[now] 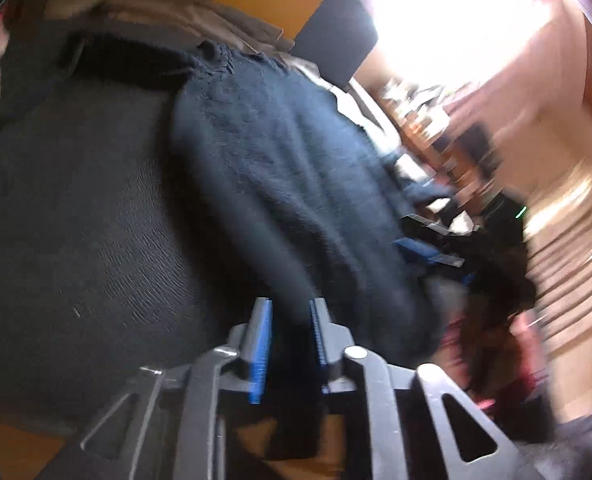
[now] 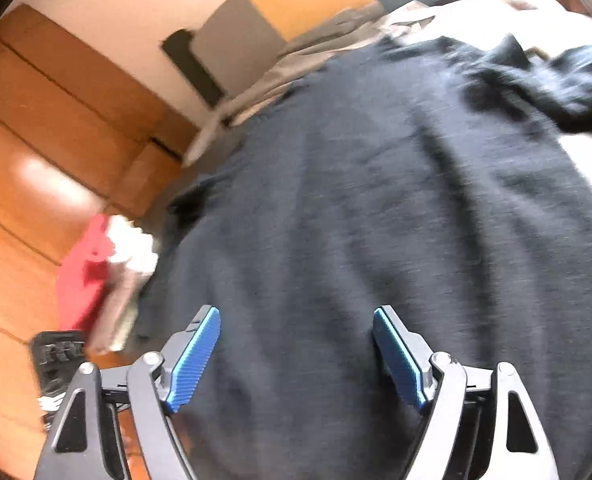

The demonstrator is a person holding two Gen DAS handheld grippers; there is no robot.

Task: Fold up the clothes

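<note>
While the dark knit garment (image 2: 375, 200) lies rumpled, right gripper (image 2: 296, 344) jaws gape; left gripper (image 1: 290, 332) jaws pinch its edge.

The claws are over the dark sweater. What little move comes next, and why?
Probably lower the right claw and pinch the sweater: it stands open above the spread cloth, gripping nothing, while the left claw is nearly closed with dark cloth between its pads.

Blown-out glare floods the upper right above the dark sweater (image 1: 288, 168). Both views are motion-blurred. Fisheye bends their edges.
</note>
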